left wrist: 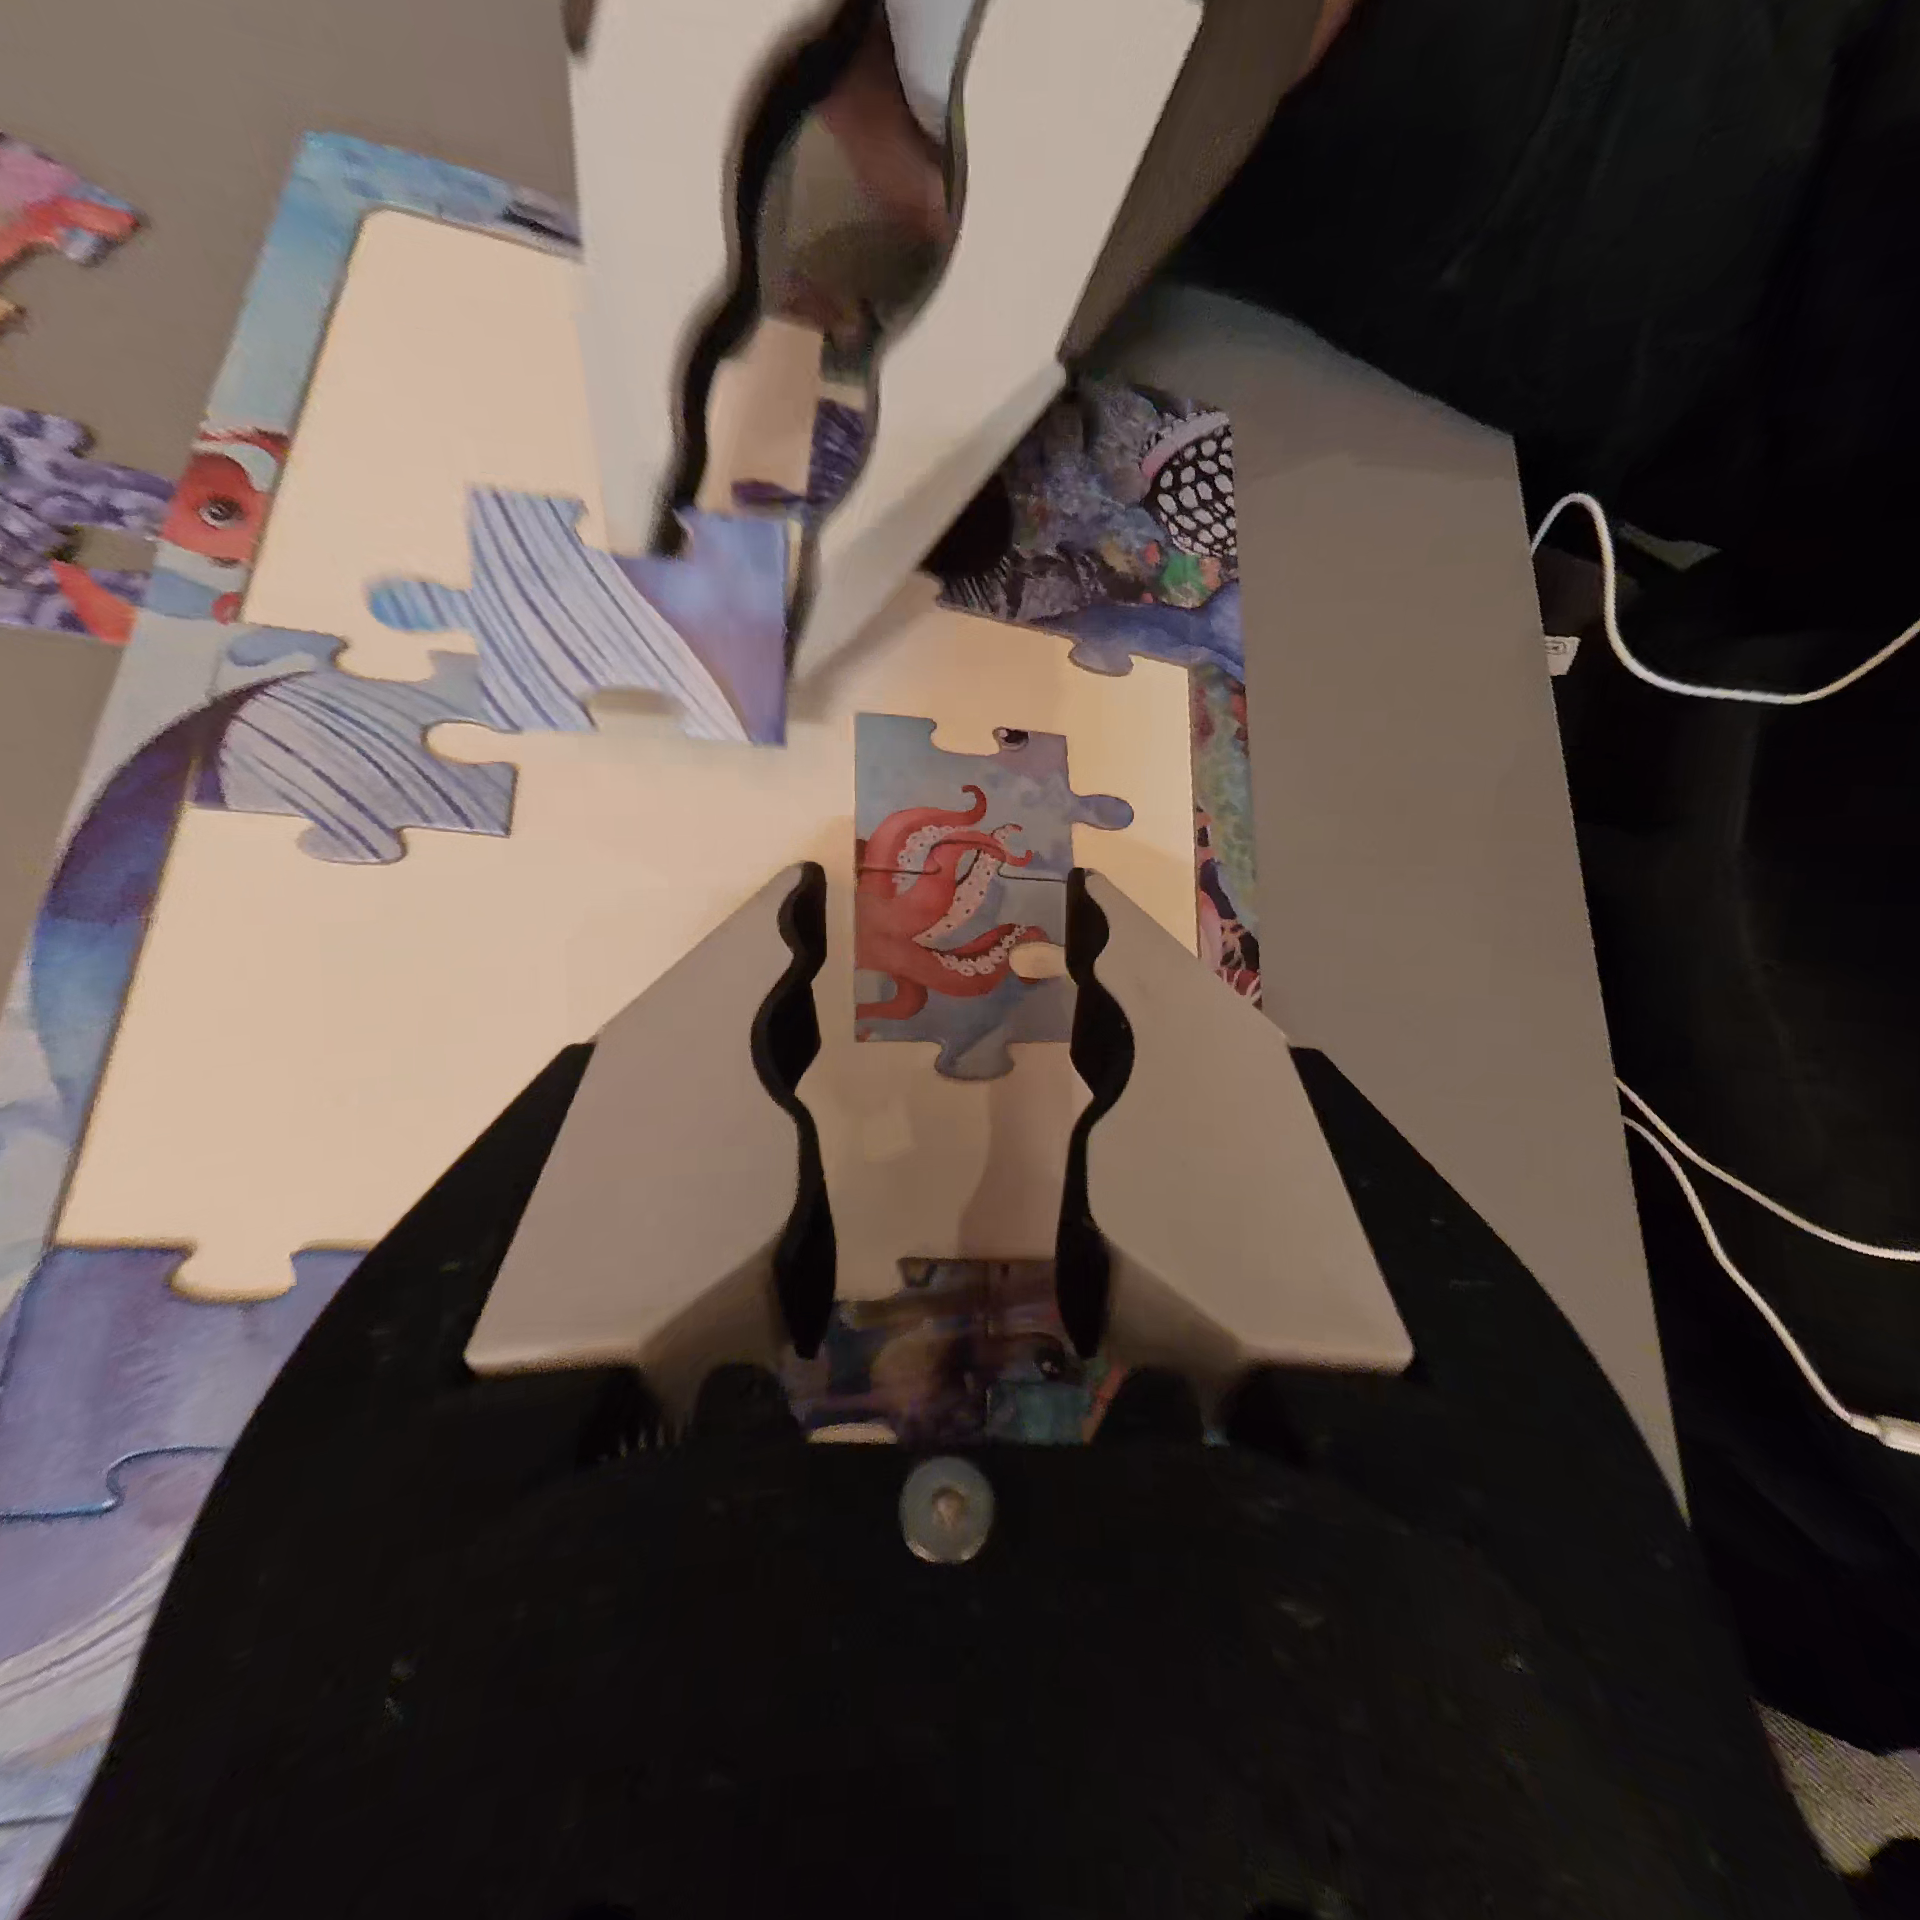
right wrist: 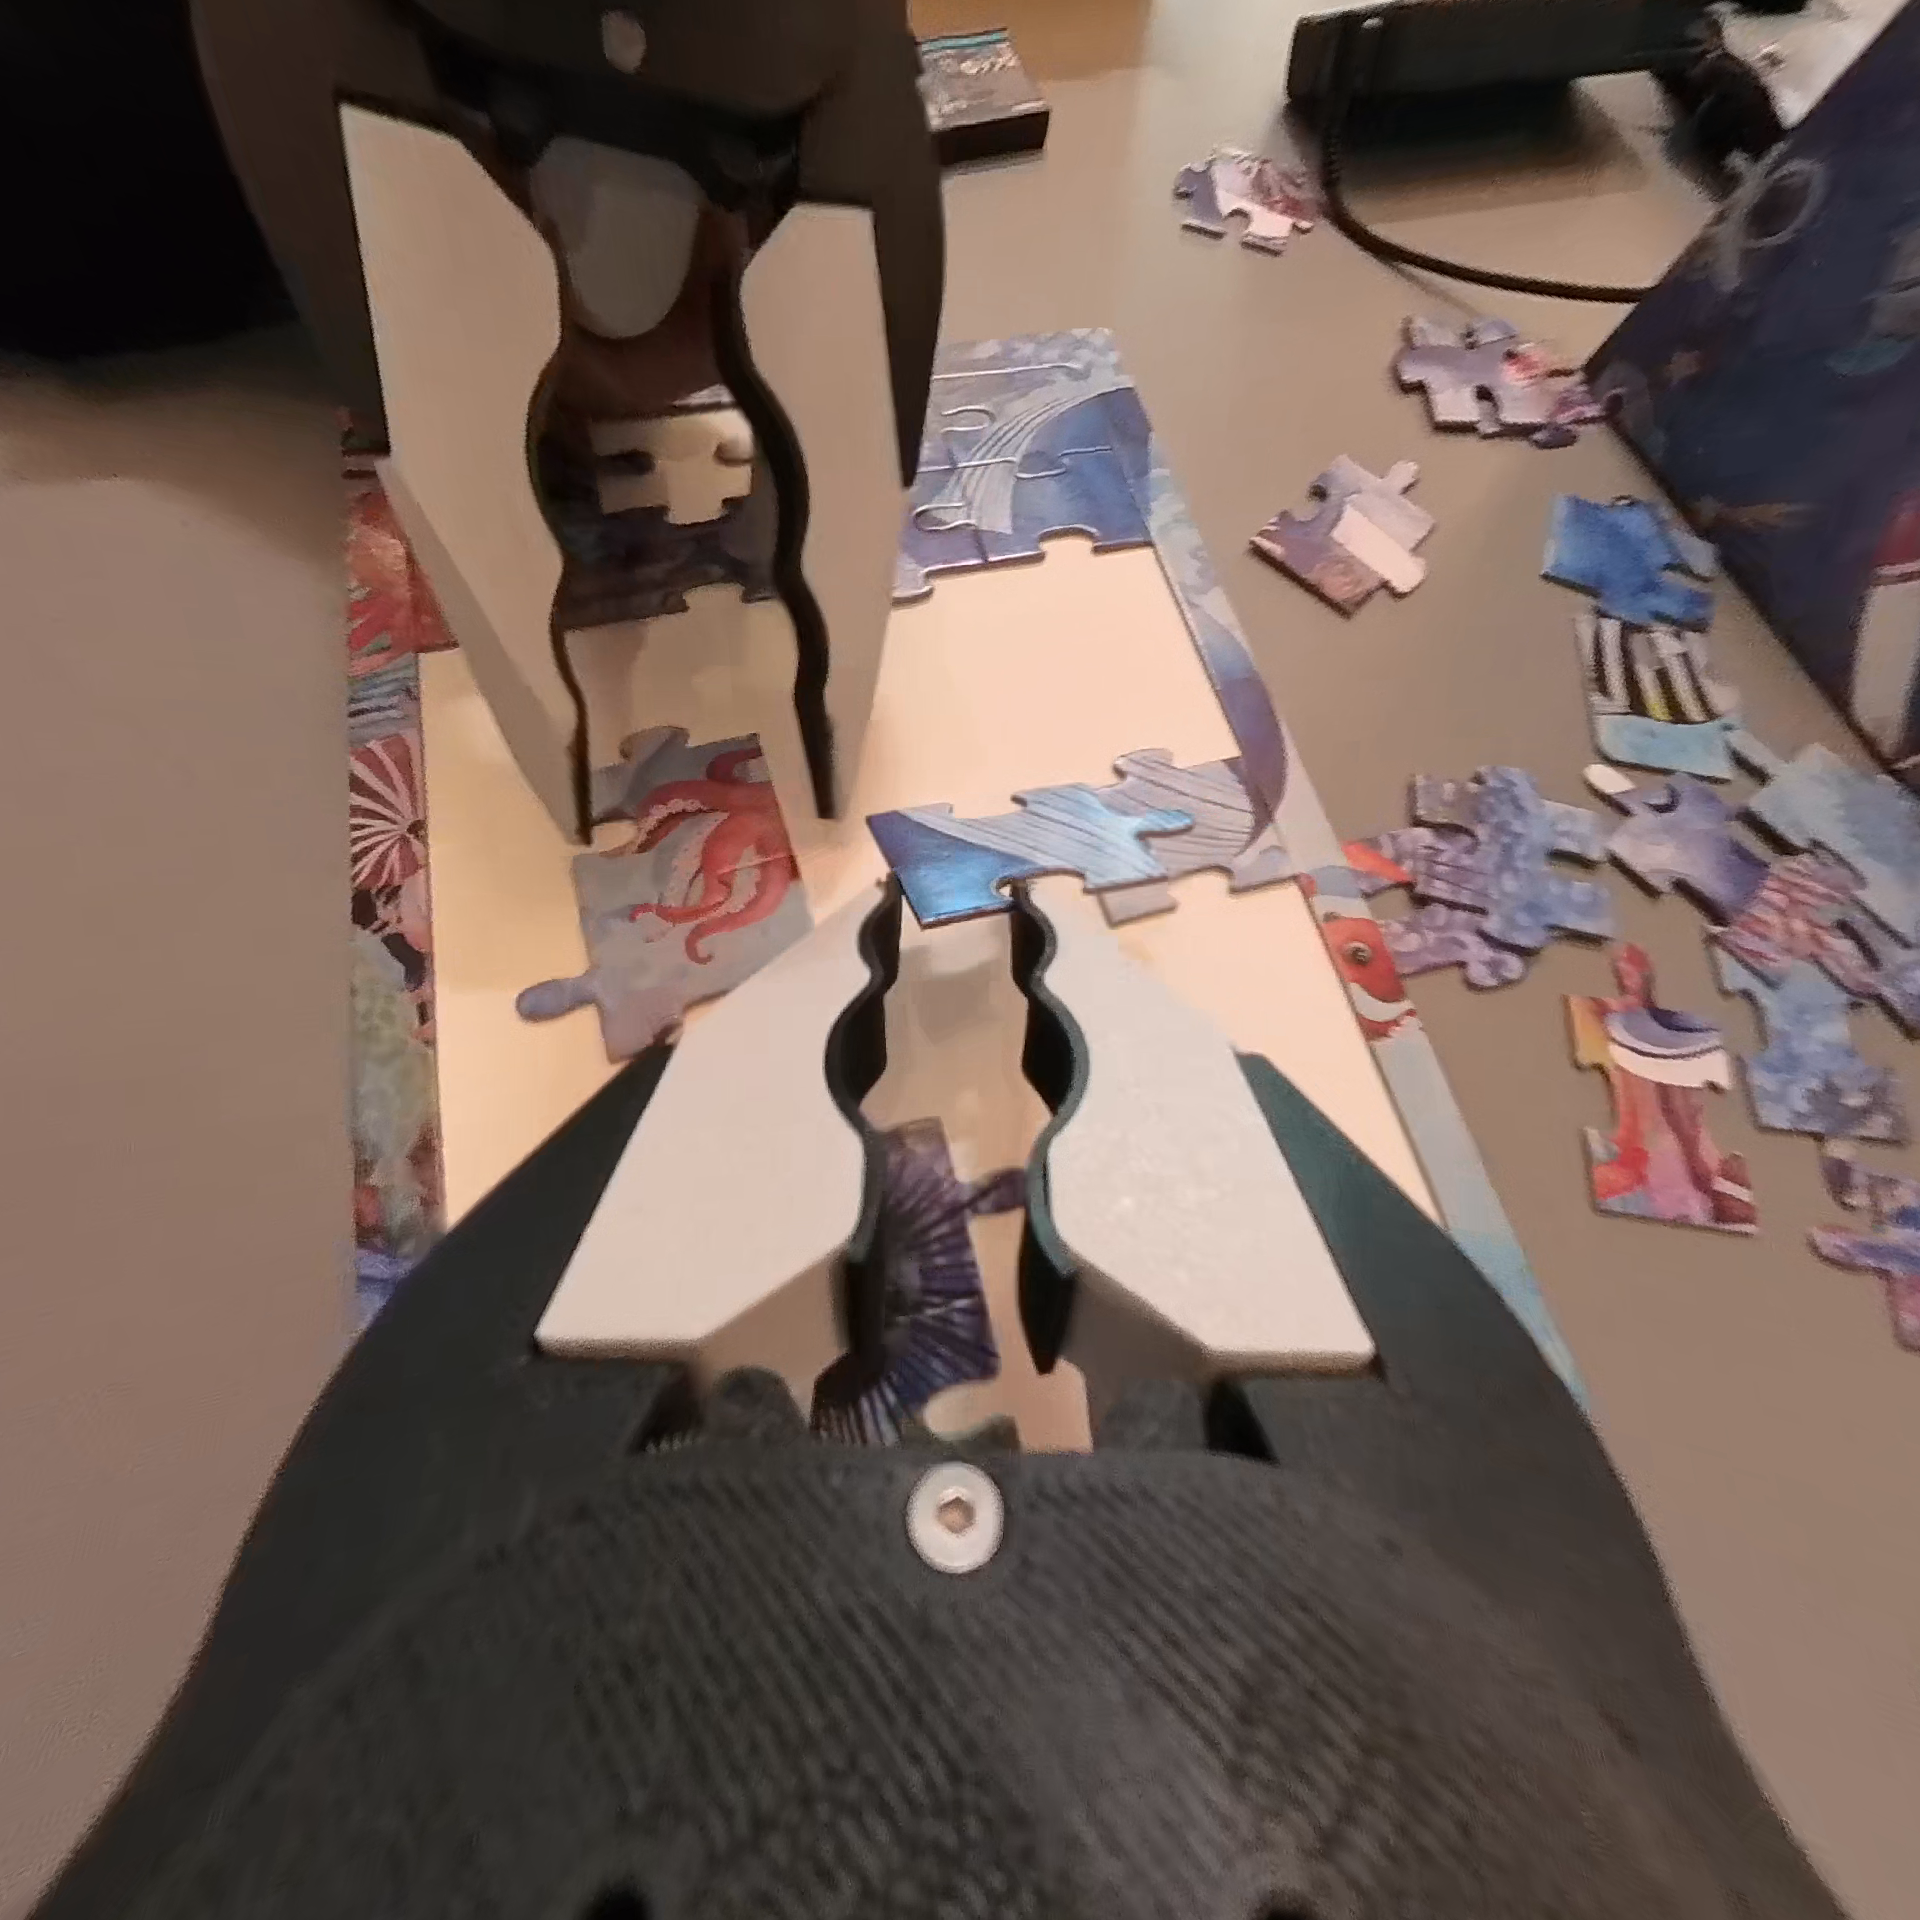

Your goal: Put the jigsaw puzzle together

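Puzzle tray: 2 joined octopus pcs between spread left claw; right claw spread at whale pc.

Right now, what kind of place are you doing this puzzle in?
Probably a desk or worktable indoors, not a playroom: a flat grey tabletop, white cables hanging off its edge, and some dark equipment at the back. Loose pieces and the puzzle box sit alongside.

office desk, cables
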